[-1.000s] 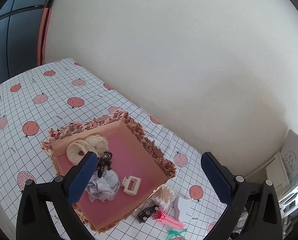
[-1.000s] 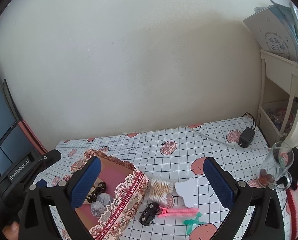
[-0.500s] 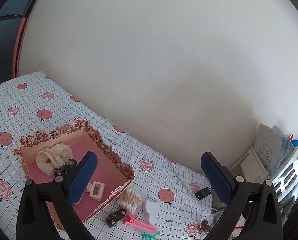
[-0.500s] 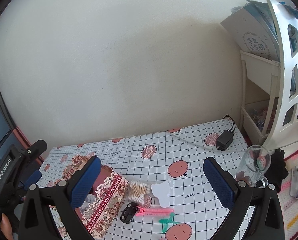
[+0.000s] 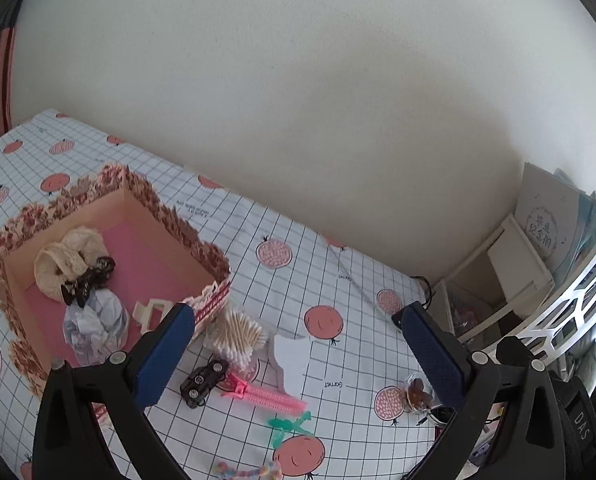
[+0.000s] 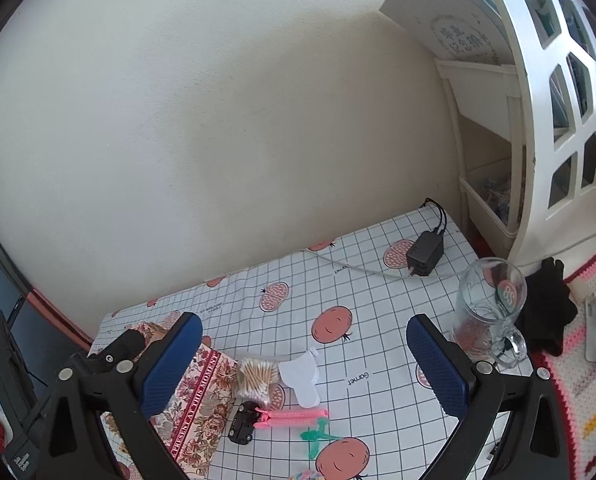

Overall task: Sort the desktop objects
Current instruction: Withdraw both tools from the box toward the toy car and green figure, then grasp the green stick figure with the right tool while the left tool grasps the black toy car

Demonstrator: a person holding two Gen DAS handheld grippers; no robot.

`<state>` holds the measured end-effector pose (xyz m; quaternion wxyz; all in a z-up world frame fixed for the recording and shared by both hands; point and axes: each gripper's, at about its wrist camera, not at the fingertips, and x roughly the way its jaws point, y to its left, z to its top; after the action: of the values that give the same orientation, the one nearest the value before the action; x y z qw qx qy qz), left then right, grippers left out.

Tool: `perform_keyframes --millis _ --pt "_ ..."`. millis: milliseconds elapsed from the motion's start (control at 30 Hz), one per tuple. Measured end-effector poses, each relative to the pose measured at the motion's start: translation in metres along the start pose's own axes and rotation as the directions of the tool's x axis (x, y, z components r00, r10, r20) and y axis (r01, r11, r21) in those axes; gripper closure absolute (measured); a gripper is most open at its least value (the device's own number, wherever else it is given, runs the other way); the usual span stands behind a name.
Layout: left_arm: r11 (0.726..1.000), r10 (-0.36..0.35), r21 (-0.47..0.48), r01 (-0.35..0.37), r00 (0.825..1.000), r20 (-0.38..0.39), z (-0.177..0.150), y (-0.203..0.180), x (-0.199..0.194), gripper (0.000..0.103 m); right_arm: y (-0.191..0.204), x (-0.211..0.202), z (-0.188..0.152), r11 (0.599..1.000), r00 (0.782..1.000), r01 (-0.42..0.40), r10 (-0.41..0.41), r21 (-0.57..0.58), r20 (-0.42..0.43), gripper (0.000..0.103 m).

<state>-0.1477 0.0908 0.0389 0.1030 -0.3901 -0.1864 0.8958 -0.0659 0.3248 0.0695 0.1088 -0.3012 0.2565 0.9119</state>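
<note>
A floral-edged box with a pink floor holds a cream scrunchie, a black hair tie, crumpled paper and a cream claw clip. Beside it on the cloth lie a pack of cotton swabs, a black toy car, a pink hair clip, a green clip and a white card. The same items show in the right wrist view: the swabs, car and pink clip. My left gripper and right gripper are open, empty, above the table.
A glass mug stands at the right, with a black power adapter and its cable behind. A white shelf unit with books fills the right side. A braided colourful cord lies at the front edge. The wall is close behind.
Both grippers have swung right and pulled back; the box has shifted left in both views and the shelf has come closer. Both stayed open and empty.
</note>
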Motion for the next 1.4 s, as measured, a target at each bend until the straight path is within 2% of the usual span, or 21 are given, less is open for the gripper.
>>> perform_keyframes --millis 400,633,833,1067,1167,1400 --pt "0.999 0.011 -0.035 -0.015 0.993 -0.116 -0.018 0.016 0.046 0.000 -0.022 0.053 -0.026 0.997 0.984 0.082 -0.081 0.003 -0.158 0.000" --pt "0.999 0.040 0.005 -0.040 0.972 -0.230 -0.031 0.019 0.069 0.000 -0.029 0.085 -0.048 0.993 0.959 0.115 -0.116 -0.018 -0.260 0.003" --pt "0.992 0.117 -0.007 -0.125 0.948 -0.294 -0.045 0.032 0.085 0.000 -0.040 0.111 -0.069 0.989 0.924 0.145 -0.148 -0.034 -0.352 0.009" --pt "0.985 0.150 -0.031 -0.167 0.939 -0.308 -0.052 0.044 0.090 0.000 -0.045 0.130 -0.088 0.990 0.892 0.133 -0.137 -0.040 -0.430 0.014" --pt "0.982 0.160 -0.041 -0.182 0.933 -0.321 -0.055 0.049 0.093 0.000 -0.042 0.134 -0.096 0.991 0.889 0.127 -0.135 -0.047 -0.438 0.018" --pt "0.978 0.171 -0.052 -0.201 0.924 -0.343 -0.060 0.054 0.103 0.004 -0.030 0.149 -0.116 0.989 0.862 0.115 -0.146 -0.092 -0.486 0.025"
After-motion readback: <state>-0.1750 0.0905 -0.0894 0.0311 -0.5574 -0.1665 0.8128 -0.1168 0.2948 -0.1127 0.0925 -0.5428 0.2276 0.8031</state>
